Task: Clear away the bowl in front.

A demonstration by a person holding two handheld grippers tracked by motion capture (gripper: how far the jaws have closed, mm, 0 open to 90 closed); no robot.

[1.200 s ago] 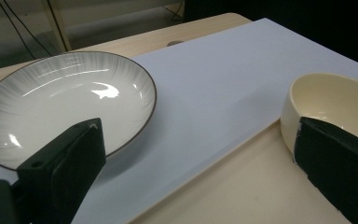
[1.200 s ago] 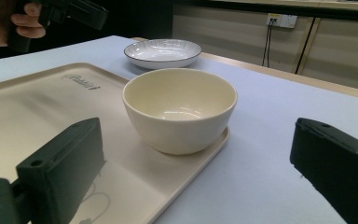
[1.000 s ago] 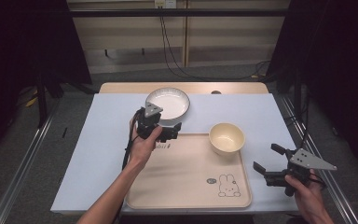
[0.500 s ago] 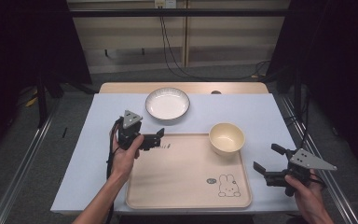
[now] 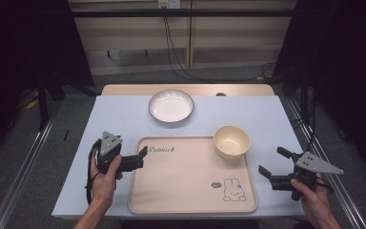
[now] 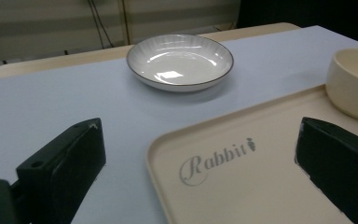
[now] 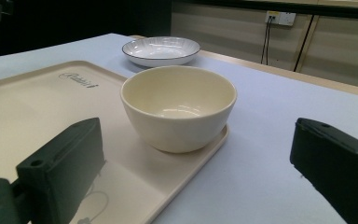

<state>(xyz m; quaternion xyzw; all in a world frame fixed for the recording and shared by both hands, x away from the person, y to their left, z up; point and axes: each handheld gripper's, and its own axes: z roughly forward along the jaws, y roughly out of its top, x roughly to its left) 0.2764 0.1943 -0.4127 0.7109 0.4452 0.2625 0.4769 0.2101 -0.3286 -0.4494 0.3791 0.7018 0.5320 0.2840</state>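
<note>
my left gripper (image 5: 142,157) sits low at the tray's (image 5: 190,202) left edge, near the corner with the rabbit lettering, its jaws spread wide and holding nothing. in the left gripper view the tray rim (image 6: 154,154) lies between those jaws, one jaw over the blue table (image 6: 51,102) and the other over the tray floor. the plate (image 5: 171,106) stands well beyond it on the table, apart from the tray and untouched by either tool. my right gripper (image 5: 271,162) waits off the tray's right edge, jaws also apart and empty, aimed at the bowl (image 5: 231,141). the bowl rests in the tray's far right corner, and in the right gripper view the bowl (image 7: 178,106) stands upright, just inside the rim.

i judge the work to be loading dishes onto the tray: the bowl is in place and the plate is the piece left outside. so i read this as a pause between steps, with the left tool nearest the plate.

the next move, as i see it, calls for reaching forward with the left gripper, dropping one jaw over the plate's near rim and one under it, and closing firmly on that thin sloped edge. the plate is shallow and glossy, so it may slip or tip if i pinch too little of it.
</note>
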